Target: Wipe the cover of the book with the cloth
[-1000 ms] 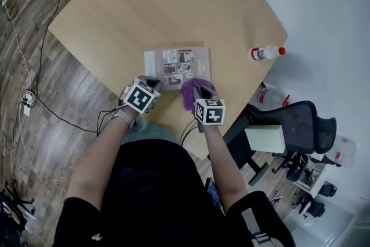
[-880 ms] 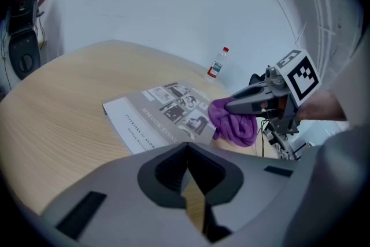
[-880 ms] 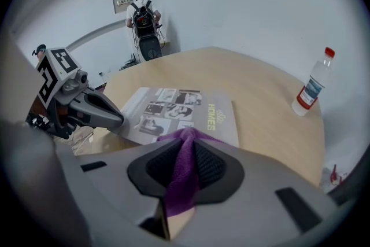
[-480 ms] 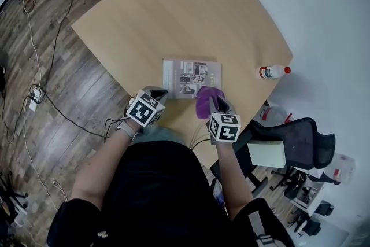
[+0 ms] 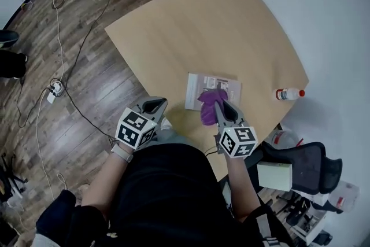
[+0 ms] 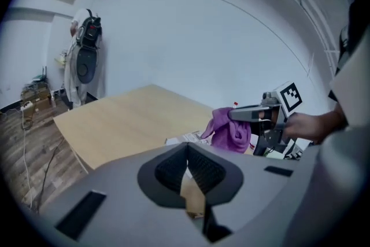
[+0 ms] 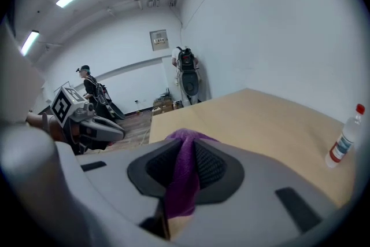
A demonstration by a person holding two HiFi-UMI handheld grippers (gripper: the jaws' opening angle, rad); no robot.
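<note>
A thin book (image 5: 222, 85) with a pale cover of small photos lies flat near the table's front edge; a corner of it (image 6: 184, 138) shows in the left gripper view. A purple cloth (image 5: 209, 106) hangs from my right gripper (image 5: 218, 102), which is shut on it and lifted over the book's near edge. The cloth (image 7: 184, 175) is pinched between the jaws in the right gripper view and shows bunched (image 6: 230, 131) in the left gripper view. My left gripper (image 5: 154, 105) is raised off the table's front left, shut and empty, its jaws together (image 6: 187, 163).
The light wooden table (image 5: 219, 26) has a rounded corner. A clear bottle with a red cap (image 5: 288, 93) stands at its right edge, seen too (image 7: 345, 142) in the right gripper view. An office chair (image 5: 306, 159) is to the lower right. Cables (image 5: 58, 87) trail over the wooden floor.
Both grippers have risen off the table and drawn back toward the person. The cloth has left the book's cover and hangs in the air. The head view has swung, so the table sits further right.
</note>
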